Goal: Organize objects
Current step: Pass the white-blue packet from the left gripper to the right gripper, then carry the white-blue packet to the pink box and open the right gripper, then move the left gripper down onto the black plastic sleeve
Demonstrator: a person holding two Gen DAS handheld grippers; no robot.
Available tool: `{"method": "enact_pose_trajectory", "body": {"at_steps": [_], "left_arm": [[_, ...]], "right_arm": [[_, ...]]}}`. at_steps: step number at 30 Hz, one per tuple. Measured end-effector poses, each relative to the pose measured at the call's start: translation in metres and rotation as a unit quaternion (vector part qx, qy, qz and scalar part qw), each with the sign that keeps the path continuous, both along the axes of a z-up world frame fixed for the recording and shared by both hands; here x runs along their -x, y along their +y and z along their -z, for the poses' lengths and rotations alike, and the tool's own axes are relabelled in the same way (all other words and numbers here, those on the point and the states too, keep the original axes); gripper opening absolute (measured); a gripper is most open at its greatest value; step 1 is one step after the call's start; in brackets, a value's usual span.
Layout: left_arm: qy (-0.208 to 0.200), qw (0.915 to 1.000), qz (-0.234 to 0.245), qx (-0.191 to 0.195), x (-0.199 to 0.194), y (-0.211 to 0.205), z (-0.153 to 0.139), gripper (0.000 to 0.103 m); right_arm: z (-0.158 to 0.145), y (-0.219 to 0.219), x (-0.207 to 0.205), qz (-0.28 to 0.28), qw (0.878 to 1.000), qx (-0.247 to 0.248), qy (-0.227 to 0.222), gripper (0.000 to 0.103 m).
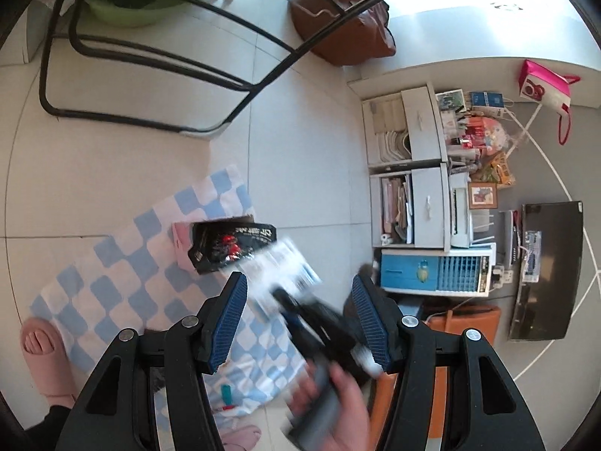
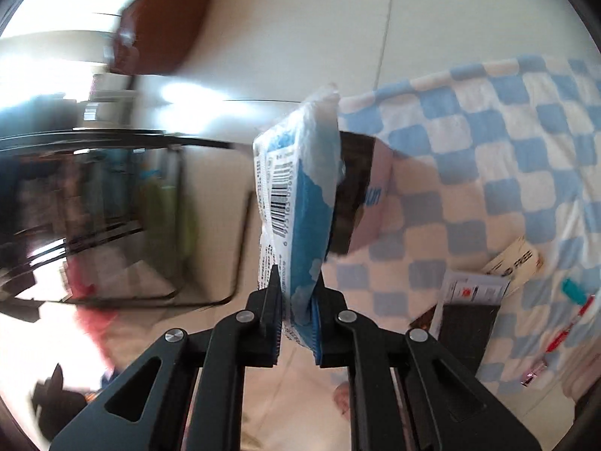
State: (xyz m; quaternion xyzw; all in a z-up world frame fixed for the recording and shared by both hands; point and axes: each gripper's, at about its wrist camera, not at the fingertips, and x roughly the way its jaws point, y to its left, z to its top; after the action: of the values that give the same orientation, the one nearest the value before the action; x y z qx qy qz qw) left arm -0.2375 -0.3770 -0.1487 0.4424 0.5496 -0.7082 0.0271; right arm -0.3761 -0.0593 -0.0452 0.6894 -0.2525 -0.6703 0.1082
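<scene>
The right gripper (image 2: 296,314) is clamped on the bottom edge of a blue-and-white soft plastic pack (image 2: 298,203), which stands up from between its pads, clear of the floor. The pack looks light, limp and a little slick, so a hold on the sealed edge may let it swing or slip; deeper on the padded body would be surer. Just beyond the fingers lie a black packet (image 1: 233,246) on a pink box (image 2: 375,195). Farther right, on the blue checked cloth (image 2: 488,150), sit cards and pens. The left gripper (image 1: 300,319) hangs apart, empty, near the right hand (image 1: 338,409).
</scene>
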Motion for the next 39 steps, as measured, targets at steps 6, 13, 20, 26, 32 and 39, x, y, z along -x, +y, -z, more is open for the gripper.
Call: {"method": "enact_pose_trajectory", "body": {"at_steps": [6, 13, 20, 26, 32, 39], "left_arm": [[-0.01, 0.9997, -0.007, -0.023, -0.001, -0.001, 0.012, 0.057], [-0.012, 0.9998, -0.01, 0.007, 0.005, -0.009, 0.011, 0.057], [-0.029, 0.9982, 0.034, 0.039, 0.018, 0.022, 0.018, 0.057], [-0.07, 0.978, 0.175, 0.088, 0.04, 0.118, 0.074, 0.063], [-0.189, 0.863, 0.399, 0.246, 0.022, 0.238, 0.192, 0.063], [-0.206, 0.8348, 0.396, 0.322, -0.044, 0.296, 0.275, 0.063]], "right_arm": [[0.059, -0.048, 0.028, 0.002, 0.988, -0.151, -0.031, 0.018], [0.088, -0.043, 0.016, 0.025, 0.995, 0.007, -0.098, 0.041], [0.006, 0.069, -0.032, 0.024, 0.993, 0.094, -0.07, 0.062], [-0.069, 0.213, -0.101, 0.056, 0.995, 0.068, -0.046, 0.08], [-0.082, 0.322, -0.143, 0.145, 0.988, 0.055, -0.023, 0.089], [-0.079, 0.328, -0.129, 0.114, 0.985, 0.114, -0.054, 0.088]]}}
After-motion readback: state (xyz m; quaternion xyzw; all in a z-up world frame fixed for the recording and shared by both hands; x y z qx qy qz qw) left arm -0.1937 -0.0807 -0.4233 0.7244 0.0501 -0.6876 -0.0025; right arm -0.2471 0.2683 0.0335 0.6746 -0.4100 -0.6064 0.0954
